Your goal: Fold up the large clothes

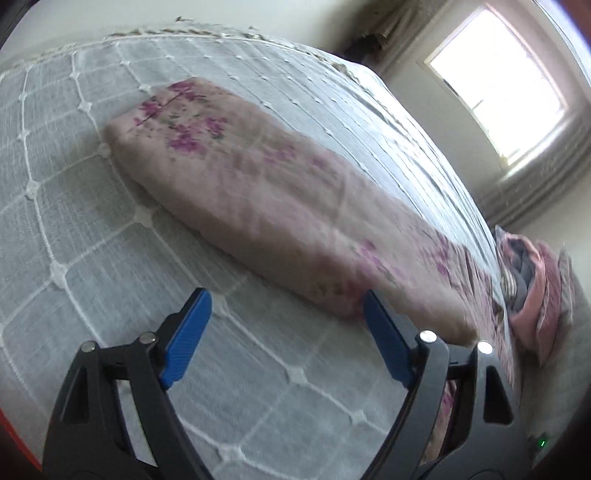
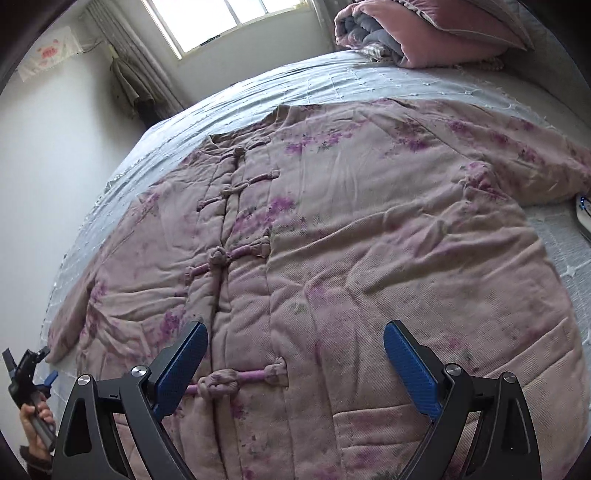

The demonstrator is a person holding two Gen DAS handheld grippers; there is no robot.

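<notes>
**Inspector:** State the garment's position.

**Assistant:** The padded floral jacket (image 2: 332, 229) lies flat, front up, spread across the grey quilted bedspread (image 2: 325, 85). Its knotted fabric fastenings (image 2: 236, 380) run in a line down the closed front. One sleeve (image 1: 258, 199) extends to the jacket's left, lying straight on the bedspread; the other reaches out toward the right edge of the right wrist view.

**Inspector:** Right gripper?

**Assistant:** The right gripper (image 2: 295, 369) hangs over the near hem, jaws spread wide. The lowest fastening lies between the blue fingers (image 2: 410, 369), but neither pad presses on cloth. It holds nothing.

**Inspector:** Left gripper?

**Assistant:** The left gripper (image 1: 284, 339) is also wide open and empty, over bare bedspread just beside the sleeve's near edge. One pad sits close against that edge; contact cannot be confirmed because the view is blurred. In the right wrist view it appears at far left, held by a hand (image 2: 35, 424).

**Inspector:** Surroundings?

**Assistant:** Folded pink and grey bedding (image 2: 424, 33) is stacked at the far end of the bed. A bright window (image 2: 229, 18) with a curtain (image 2: 129, 74) stands beyond.
</notes>
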